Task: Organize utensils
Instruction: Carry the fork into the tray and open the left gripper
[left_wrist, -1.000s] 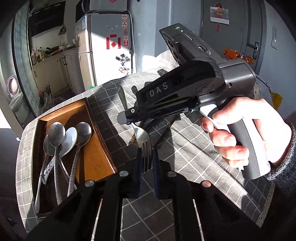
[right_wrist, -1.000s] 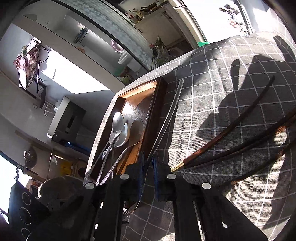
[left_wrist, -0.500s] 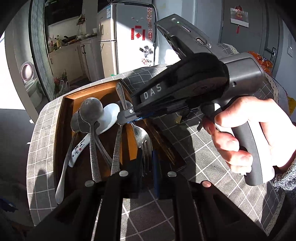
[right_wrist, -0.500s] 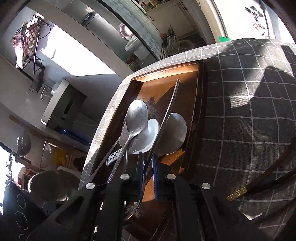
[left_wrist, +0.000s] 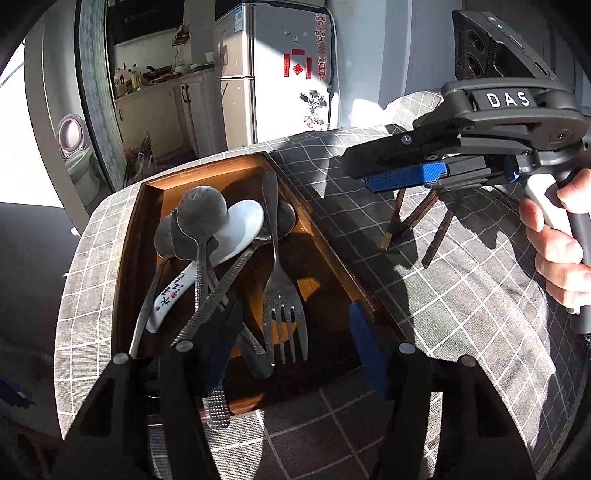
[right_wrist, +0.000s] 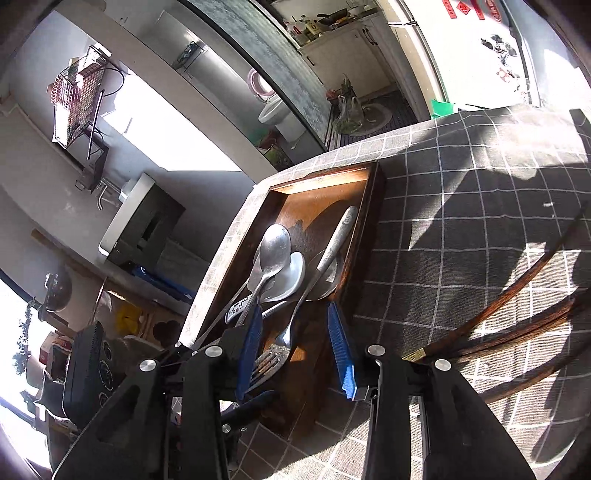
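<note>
The wooden tray (left_wrist: 334, 254) is crowded on its far-left half: metal spoons (left_wrist: 201, 212) and a white ceramic spoon (left_wrist: 236, 229) overlap there. A fork (left_wrist: 282, 288) lies lengthwise along the middle. Bare tray floor remains along the right wall. The left gripper (left_wrist: 295, 347), jaws opening, straddles the fork tines without touching them. The right gripper (left_wrist: 406, 177) hangs above the checked tablecloth (left_wrist: 461, 314), over loose chopsticks (left_wrist: 413, 221). Nearer cloth is unobstructed.
</note>
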